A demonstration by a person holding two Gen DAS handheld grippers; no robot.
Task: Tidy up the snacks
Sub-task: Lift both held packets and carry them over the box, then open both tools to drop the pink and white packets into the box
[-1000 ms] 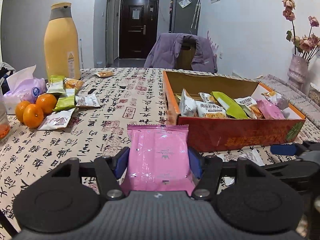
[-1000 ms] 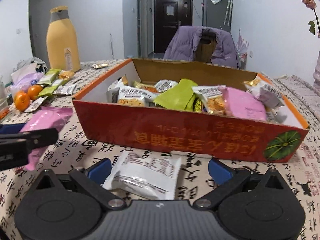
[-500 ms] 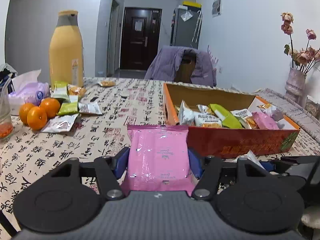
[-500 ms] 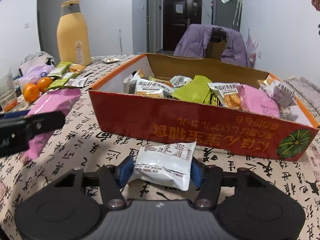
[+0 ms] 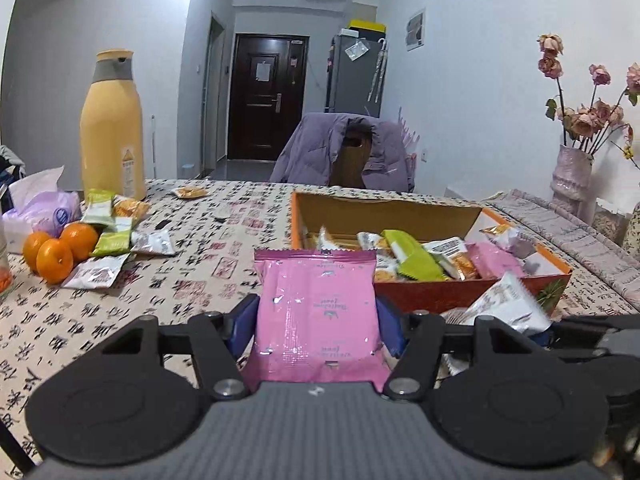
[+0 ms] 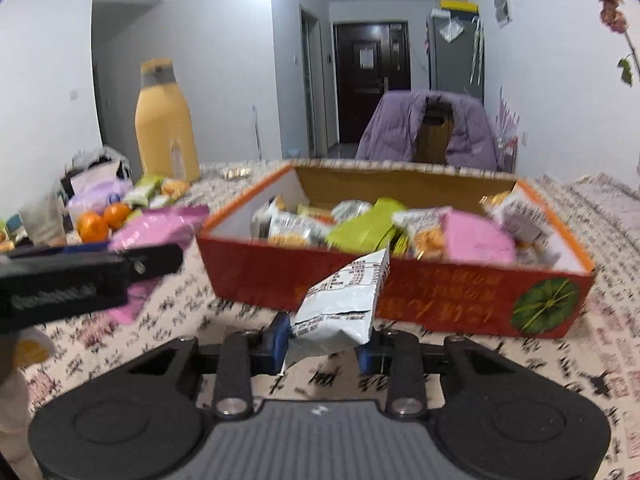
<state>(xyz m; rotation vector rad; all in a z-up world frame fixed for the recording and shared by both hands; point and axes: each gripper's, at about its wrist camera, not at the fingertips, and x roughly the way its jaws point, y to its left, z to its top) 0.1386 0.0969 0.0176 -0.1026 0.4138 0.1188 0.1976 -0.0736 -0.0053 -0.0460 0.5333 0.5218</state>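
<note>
A tall yellow bottle (image 5: 113, 126) stands on the patterned tablecloth (image 5: 224, 248). Three oranges (image 5: 56, 246) and a tissue pack (image 5: 38, 212) lie near the bottle. A purple jacket (image 5: 344, 148) drapes a chair beyond it.

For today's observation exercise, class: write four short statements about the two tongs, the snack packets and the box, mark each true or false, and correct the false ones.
1. The left tongs grip a pink packet. True.
2. The right tongs are empty. False: they grip a white packet.
3. The red box already holds snacks. True.
4. The oranges lie inside the box. False: they sit on the tablecloth beside loose packets.
</note>
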